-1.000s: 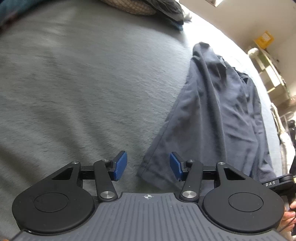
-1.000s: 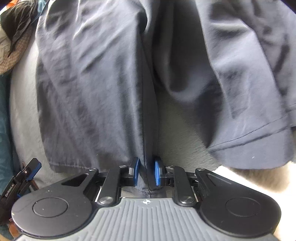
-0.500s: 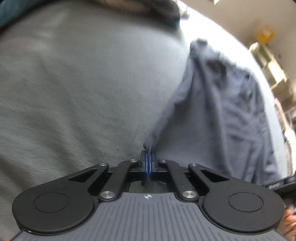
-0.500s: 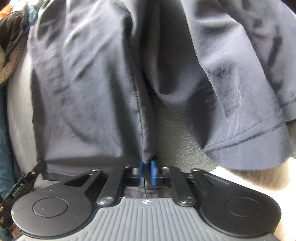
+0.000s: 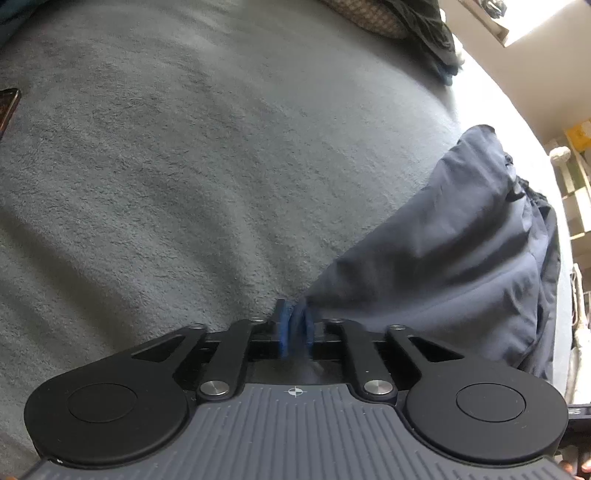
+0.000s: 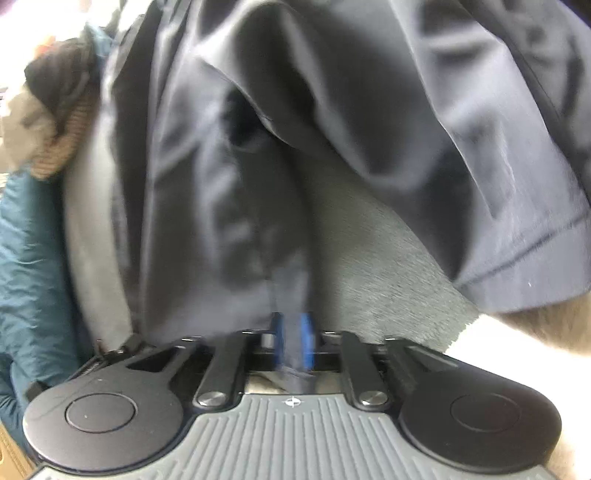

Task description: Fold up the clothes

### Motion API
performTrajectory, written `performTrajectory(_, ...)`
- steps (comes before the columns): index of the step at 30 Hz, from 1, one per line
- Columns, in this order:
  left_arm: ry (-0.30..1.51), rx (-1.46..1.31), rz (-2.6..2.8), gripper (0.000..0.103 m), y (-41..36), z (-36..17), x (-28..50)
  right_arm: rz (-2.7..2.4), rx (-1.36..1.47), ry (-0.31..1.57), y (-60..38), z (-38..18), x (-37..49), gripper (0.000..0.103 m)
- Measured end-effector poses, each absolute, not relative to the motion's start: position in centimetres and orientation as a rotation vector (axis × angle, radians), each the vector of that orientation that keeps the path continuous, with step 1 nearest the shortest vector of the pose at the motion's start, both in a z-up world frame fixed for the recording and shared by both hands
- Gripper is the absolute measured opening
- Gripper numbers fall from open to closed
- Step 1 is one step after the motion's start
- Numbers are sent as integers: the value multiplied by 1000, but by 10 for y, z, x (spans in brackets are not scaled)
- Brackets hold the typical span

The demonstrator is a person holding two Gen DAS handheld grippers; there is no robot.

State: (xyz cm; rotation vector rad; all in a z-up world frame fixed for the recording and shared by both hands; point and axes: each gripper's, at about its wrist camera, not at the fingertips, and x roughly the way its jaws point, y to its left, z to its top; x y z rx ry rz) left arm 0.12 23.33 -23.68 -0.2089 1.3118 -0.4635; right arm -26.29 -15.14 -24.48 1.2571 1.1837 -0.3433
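Shorts [image 5: 461, 266], dark navy, lie on a grey blanket [image 5: 207, 177] and are pinched at two places. The left gripper [image 5: 295, 326] has a bunched corner of hem between its blue pads, which press on the cloth; its jaws have just eased apart a little, yet the fabric sits tight between them. From that corner the shorts fan out ahead and to the right of the tool, creased and partly lifted off the blanket.

The right gripper [image 6: 293, 339] clamps a seam of the shorts [image 6: 229, 184] between its pads; its jaws too have just opened slightly, with cloth filling the gap. The picture here is blurred. One leg rises straight ahead of the tool, the other hangs to the right with its stitched hem [image 6: 524, 254] showing, and a patch of blanket [image 6: 373, 266] lies bare between them.

To the left of the left tool the blanket stretches wide, fleecy and rumpled. A phone [image 5: 7, 110] lies at its far left edge. Far ahead sits a heap of other clothes [image 5: 399, 18]. Beyond the shorts on the right stand pale shelves [image 5: 576, 192] and a bright wall. Left of the right tool is teal quilted fabric [image 6: 29, 266], and above it a brown knit [image 6: 55, 147].
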Motion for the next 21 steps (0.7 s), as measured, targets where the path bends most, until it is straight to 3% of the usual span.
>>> performTrajectory(1, 1314, -215, -463, 18, 235, -238, 1, -334, 1236, 1177, -152, -242, -260, 43)
performTrajectory(2, 1315, -213, -462, 19, 231, -239, 0, -319, 1208, 1175, -151, -239, -257, 48)
performTrajectory(9, 1313, -232, -443, 22, 218, -241, 0, -280, 1146, 1252, -110, -255, -231, 52)
performTrajectory(10, 1312, -236, -441, 22, 217, -242, 0, -292, 1148, 1263, -105, -257, -230, 47)
performTrajectory(12, 1306, -235, -443, 22, 216, -242, -1, -307, 1113, 1274, -103, -257, -235, 26)
performTrajectory(13, 1303, -229, -450, 21, 216, -241, -2, -311, 1102, 1281, -102, -257, -238, 0)
performTrajectory(16, 1298, -213, -471, 13, 215, -236, -3, -302, 1162, 1287, -105, -251, -246, 0)
performTrajectory(21, 1348, -207, -482, 16, 213, -242, -4, -332, 1233, 1337, -113, -247, -265, 0)
